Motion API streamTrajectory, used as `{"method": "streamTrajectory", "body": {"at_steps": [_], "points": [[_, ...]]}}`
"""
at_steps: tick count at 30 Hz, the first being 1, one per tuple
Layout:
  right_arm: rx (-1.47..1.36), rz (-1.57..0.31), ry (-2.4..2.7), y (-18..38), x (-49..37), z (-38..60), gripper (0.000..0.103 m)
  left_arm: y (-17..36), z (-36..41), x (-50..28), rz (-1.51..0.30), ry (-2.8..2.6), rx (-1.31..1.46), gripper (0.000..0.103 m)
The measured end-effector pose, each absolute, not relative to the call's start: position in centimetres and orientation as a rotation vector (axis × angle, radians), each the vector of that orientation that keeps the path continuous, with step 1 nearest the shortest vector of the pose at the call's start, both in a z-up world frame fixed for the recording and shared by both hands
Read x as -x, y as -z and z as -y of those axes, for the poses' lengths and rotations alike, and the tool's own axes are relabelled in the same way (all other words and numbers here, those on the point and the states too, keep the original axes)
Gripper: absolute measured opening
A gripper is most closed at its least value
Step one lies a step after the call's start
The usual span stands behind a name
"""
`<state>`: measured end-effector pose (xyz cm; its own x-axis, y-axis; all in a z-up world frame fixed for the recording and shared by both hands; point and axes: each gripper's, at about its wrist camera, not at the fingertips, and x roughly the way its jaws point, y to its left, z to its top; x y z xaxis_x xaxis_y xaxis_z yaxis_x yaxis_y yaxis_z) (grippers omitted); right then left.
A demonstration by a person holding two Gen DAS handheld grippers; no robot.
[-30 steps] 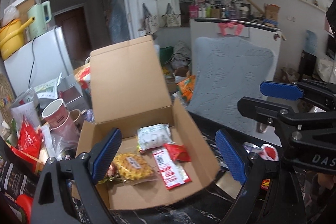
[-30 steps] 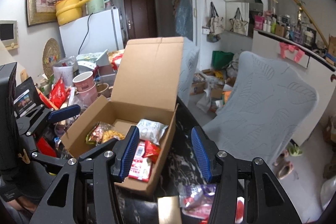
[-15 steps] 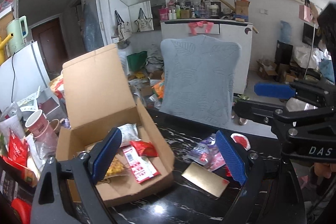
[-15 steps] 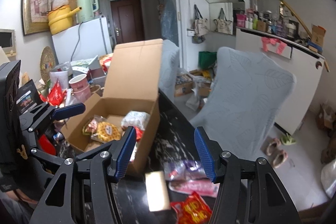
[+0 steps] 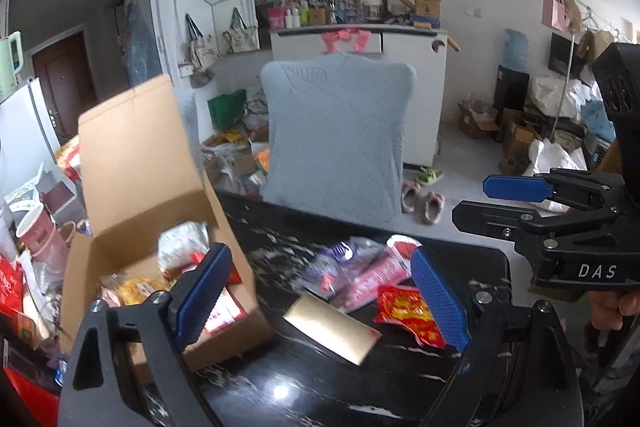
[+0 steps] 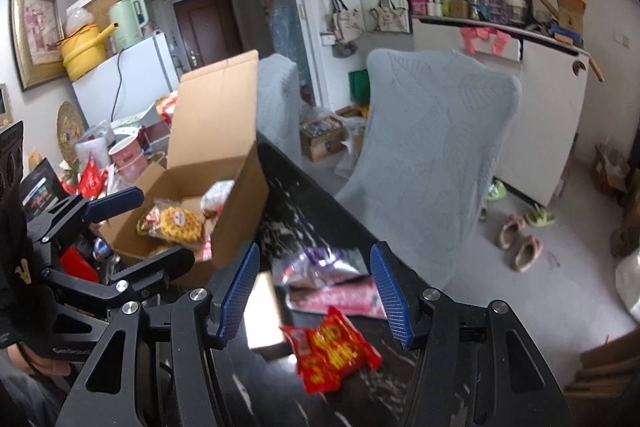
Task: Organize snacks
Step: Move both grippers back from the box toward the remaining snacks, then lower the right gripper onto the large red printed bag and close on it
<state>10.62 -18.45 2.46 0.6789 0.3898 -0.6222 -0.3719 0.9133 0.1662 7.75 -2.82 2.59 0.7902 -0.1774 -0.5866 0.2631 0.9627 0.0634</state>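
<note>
An open cardboard box (image 5: 120, 163) (image 6: 236, 187) stands on the left of the black marble table (image 5: 304, 379) and holds several snack packs, among them a yellow waffle pack (image 6: 176, 223). Loose snacks lie to its right: a red pack (image 5: 408, 311) (image 6: 336, 347), a pink pack (image 5: 368, 275) (image 6: 340, 297), a purple pack (image 5: 340, 255) (image 6: 316, 263) and a gold pack (image 5: 332, 327) (image 6: 262, 311). My left gripper (image 5: 320, 299) is open and empty above the gold pack. My right gripper (image 6: 314, 291) is open and empty above the loose snacks.
A grey covered chair (image 5: 336, 131) (image 6: 432, 155) stands behind the table. Cups (image 5: 38, 239) and red bags (image 5: 8, 287) crowd the left of the box. A white fridge (image 6: 128, 75) stands at the back left. Slippers (image 6: 520, 239) lie on the floor.
Both grippers have swung right, away from the box, toward the loose snacks on the table. The box now sits at the left in both views. Both stay open and empty.
</note>
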Motion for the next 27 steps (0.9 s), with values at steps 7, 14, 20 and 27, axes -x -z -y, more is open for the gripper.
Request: {"method": "streamTrajectory", "body": {"at_steps": [7,14,20,27], "points": [[-0.036,-0.759,-0.427,0.0,-9.7,20.5,0.058,-0.6,4.5,-6.6,-0.688,0.240,-0.164,0.092],[-0.043,-0.808,-0.456,2.4,-8.8,21.7,0.067,1.8,5.1,-6.0,-0.791,0.232,-0.116,0.092],[-0.033,-0.857,-0.490,4.6,-8.5,21.7,0.082,3.2,4.8,-4.9,-0.812,0.195,-0.087,0.092],[0.043,-0.894,-0.517,6.9,-8.3,20.4,0.100,4.5,3.6,-4.2,-0.814,0.166,-0.013,0.092]]}}
